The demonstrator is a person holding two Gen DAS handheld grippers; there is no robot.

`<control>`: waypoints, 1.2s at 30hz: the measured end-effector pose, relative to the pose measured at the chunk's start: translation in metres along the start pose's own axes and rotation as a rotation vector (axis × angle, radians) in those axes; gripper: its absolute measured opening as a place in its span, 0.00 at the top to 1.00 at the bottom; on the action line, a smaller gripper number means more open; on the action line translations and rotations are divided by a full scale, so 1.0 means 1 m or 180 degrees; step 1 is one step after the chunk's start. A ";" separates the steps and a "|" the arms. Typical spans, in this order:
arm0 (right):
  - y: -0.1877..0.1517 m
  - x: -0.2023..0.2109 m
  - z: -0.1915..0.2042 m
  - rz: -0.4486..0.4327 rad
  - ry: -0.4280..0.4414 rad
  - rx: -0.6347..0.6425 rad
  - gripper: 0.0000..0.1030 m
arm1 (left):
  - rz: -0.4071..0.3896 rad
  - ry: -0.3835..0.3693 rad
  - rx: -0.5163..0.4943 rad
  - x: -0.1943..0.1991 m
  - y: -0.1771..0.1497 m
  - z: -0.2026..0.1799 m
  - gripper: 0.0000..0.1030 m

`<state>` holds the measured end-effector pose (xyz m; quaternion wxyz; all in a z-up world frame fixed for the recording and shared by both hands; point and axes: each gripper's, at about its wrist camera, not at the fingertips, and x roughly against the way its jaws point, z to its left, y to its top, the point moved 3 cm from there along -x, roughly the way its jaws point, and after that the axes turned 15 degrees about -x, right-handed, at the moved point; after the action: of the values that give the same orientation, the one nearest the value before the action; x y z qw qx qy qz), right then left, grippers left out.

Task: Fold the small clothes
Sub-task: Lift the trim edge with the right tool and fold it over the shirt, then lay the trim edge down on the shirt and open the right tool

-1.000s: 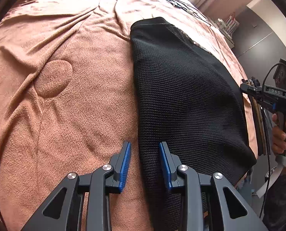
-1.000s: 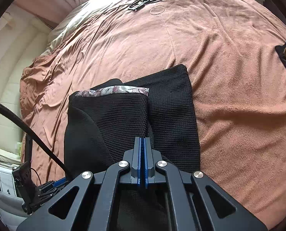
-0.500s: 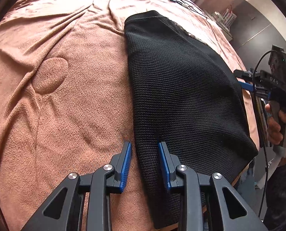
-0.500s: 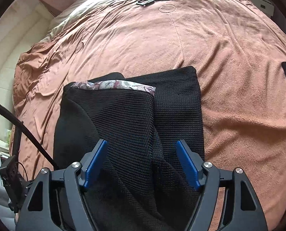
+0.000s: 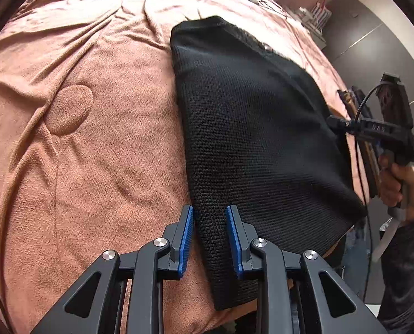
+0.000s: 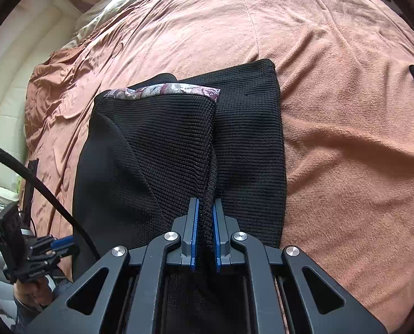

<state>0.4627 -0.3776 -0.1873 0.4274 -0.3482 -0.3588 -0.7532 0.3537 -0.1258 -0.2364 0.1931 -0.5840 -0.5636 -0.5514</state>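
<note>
A wide bed covered by a rumpled salmon-pink terry blanket (image 6: pixel 332 89) fills nearly everything in view, its nap creased into long folds and stitched with a round quilted patch (image 5: pixel 69 110). Daylight falls from the far end, brightening a pale cream sheet (image 6: pixel 101 14) there. In the right wrist view a cream padded wall (image 6: pixel 3 89) rises at the left (ribbed in horizontal bands). In the left wrist view dark grey panelled cupboard doors (image 5: pixel 374 44) stand at the far right, beside a small white rack (image 5: pixel 317 16).
</note>
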 end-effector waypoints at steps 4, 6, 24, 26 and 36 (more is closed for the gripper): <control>-0.002 0.000 -0.004 -0.0043 0.0026 -0.0058 0.95 | -0.0027 0.0020 0.0013 0.000 0.004 0.003 0.74; -0.001 0.000 -0.005 -0.0086 0.0087 -0.0117 0.93 | 0.0006 0.0033 0.0002 -0.005 0.006 0.002 0.74; 0.004 -0.004 0.037 -0.0326 0.0147 0.0026 0.96 | 0.0047 -0.0052 0.0055 -0.018 0.006 -0.001 0.74; -0.004 0.002 0.050 -0.0373 0.0139 0.0164 0.96 | 0.0034 -0.0085 0.0071 -0.018 0.006 -0.001 0.74; -0.059 0.004 0.111 -0.0320 0.0184 0.0787 0.96 | -0.0046 -0.0241 0.0202 -0.012 0.001 0.017 0.74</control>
<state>0.4331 -0.2638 -0.1426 0.4390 -0.2526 -0.4534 -0.7335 0.3643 -0.1169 -0.2520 0.1861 -0.5939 -0.5919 -0.5122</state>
